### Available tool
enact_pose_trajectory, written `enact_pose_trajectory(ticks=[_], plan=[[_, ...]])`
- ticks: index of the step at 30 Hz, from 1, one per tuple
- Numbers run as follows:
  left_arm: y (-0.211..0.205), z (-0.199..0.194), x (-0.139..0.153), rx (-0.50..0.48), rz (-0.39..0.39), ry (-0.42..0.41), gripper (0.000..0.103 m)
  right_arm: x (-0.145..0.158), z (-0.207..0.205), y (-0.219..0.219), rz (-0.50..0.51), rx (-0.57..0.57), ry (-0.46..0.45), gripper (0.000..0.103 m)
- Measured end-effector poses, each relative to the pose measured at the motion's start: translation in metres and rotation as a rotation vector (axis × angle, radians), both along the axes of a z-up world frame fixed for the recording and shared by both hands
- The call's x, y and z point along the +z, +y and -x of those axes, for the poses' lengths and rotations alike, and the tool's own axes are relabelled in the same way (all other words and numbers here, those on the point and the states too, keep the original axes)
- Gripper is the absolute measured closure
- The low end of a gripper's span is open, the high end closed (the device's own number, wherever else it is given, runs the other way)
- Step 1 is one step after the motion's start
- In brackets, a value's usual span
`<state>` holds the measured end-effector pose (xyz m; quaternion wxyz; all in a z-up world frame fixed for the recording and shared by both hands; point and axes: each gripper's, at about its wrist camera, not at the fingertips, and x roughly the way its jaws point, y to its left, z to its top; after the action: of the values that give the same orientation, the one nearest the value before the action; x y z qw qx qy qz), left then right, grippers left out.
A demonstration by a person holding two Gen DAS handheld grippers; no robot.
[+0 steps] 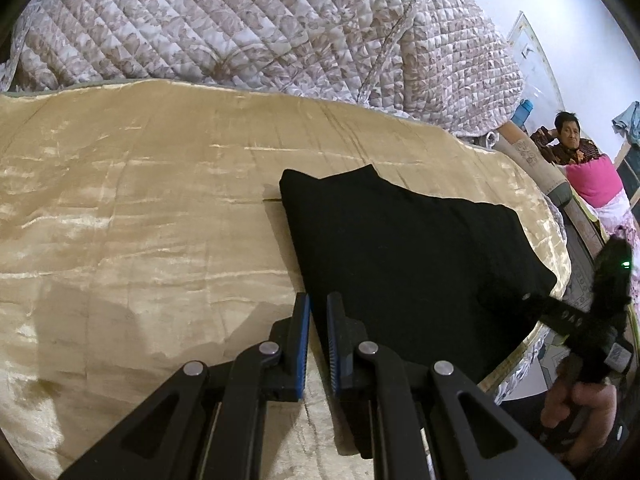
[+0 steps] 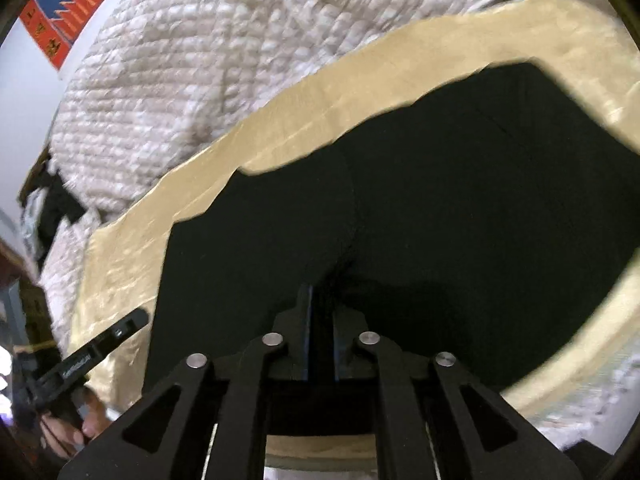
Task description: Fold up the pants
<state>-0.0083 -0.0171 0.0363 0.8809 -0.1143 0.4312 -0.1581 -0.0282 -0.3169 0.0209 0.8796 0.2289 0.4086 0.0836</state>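
Left wrist view: black pants (image 1: pixel 400 256) lay folded into a thick, matte, roughly trapezoidal stack on a shiny, creased gold velvet blanket (image 1: pixel 140 200) over the bed; a quilted floral comforter (image 1: pixel 260 24) was heaped behind. Left tool (image 1: pixel 318 344) had a narrow gap between its blue ribbed pads, straddling the stack's near edge, gripping nothing visible. Right wrist view: right tool (image 2: pixel 321 332) sat low on the pants (image 2: pixel 440 200), jaws nearly together; whether fabric was pinched, can't tell.
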Motion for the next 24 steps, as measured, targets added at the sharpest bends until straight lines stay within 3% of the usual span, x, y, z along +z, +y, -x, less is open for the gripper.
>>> enact_pose_trajectory(ticks=[4, 8, 11, 12, 16, 24], plan=[[-0.006, 0.002, 0.002, -0.021, 0.021, -0.011, 0.079, 0.023, 0.013, -0.019, 0.086, -0.107, -0.084, 0.091], [-0.018, 0.004, 0.002, -0.064, 0.016, -0.026, 0.079, 0.024, 0.008, -0.002, 0.039, 0.035, -0.104, 0.091], [-0.024, 0.001, -0.010, -0.065, -0.033, 0.019, 0.078, -0.003, -0.005, 0.008, 0.050, 0.068, 0.033, 0.092], [-0.024, 0.002, -0.011, -0.065, -0.037, 0.007, 0.078, -0.007, -0.006, 0.004, 0.019, 0.061, 0.035, 0.092], [-0.021, -0.001, -0.005, -0.034, -0.045, 0.006, 0.078, 0.014, -0.008, 0.001, 0.082, 0.040, -0.012, 0.092], [-0.031, -0.057, 0.019, -0.019, -0.065, -0.097, 0.078, 0.032, -0.057, 0.021, 0.102, 0.164, -0.058, 0.092]])
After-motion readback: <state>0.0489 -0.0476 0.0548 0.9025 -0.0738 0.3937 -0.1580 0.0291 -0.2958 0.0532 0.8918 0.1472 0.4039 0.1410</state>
